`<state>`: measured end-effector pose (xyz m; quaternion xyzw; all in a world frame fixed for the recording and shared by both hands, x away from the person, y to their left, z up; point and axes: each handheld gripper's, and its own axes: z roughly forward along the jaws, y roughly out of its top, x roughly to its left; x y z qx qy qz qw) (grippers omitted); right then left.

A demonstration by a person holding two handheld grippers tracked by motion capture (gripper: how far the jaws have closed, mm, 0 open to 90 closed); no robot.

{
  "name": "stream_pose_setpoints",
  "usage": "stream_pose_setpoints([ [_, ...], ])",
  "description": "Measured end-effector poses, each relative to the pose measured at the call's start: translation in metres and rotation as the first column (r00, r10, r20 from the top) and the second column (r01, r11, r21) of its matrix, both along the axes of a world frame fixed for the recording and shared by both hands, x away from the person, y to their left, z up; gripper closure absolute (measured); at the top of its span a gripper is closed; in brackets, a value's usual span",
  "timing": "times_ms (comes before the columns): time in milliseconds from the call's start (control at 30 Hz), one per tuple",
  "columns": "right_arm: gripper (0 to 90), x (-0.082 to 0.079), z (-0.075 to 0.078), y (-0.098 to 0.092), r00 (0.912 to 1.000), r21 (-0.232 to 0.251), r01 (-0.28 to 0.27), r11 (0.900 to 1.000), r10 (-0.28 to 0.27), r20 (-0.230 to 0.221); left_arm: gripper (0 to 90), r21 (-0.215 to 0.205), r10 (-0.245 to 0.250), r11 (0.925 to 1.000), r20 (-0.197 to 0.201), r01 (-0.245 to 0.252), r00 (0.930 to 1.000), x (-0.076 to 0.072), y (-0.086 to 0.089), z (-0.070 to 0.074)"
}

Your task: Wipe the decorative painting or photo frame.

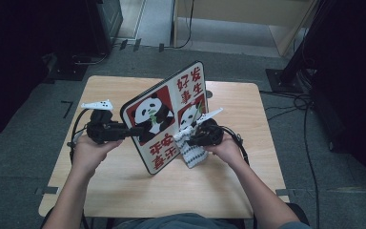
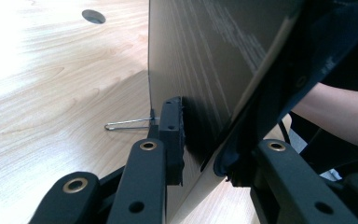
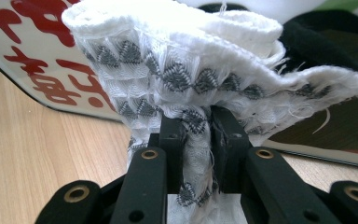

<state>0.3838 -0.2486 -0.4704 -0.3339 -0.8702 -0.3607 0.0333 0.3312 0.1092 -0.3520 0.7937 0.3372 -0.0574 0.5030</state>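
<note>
A flat board with panda pictures and red characters (image 1: 164, 117) stands tilted on its lower edge on the wooden table (image 1: 124, 186). My left gripper (image 1: 136, 130) is shut on the board's left edge; in the left gripper view its jaws pinch the thin board (image 2: 200, 70) edge-on. My right gripper (image 1: 190, 133) is shut on a white cloth with grey diamond pattern (image 1: 192, 152), pressed against the board's front face. The cloth (image 3: 191, 70) bunches above the jaws, with the board's red characters (image 3: 37, 60) behind it.
A round cable hole (image 2: 93, 16) sits in the tabletop beyond the board. A thin wire stand (image 2: 128, 123) sticks out from the board's back onto the table. Dark equipment and cables (image 1: 295, 100) lie on the floor around the table.
</note>
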Motion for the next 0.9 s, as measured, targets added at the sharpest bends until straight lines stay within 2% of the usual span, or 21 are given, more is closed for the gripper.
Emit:
stream_pose_setpoints([
  [267,77.6,0.001,0.005,0.001,1.0000,-0.009,0.002,1.000,-0.002,-0.002,72.9,0.001,0.003,1.0000,0.001,-0.003,1.0000,0.000,0.000,0.000],
  [433,77.6,0.000,0.014,-0.001,0.9999,0.020,0.000,1.000,0.000,0.015,72.9,0.000,0.004,1.0000,0.002,-0.004,1.0000,0.000,0.000,0.000],
  [667,77.8,-0.001,0.046,-0.004,0.9986,0.083,0.000,0.997,-0.004,0.053,72.9,-0.002,0.006,1.0000,0.003,-0.006,1.0000,0.000,0.000,0.000],
  [900,77.8,-0.004,0.078,-0.001,0.9948,0.112,-0.011,0.994,0.000,0.102,72.9,-0.002,0.008,1.0000,0.002,-0.008,1.0000,0.000,-0.001,0.000],
])
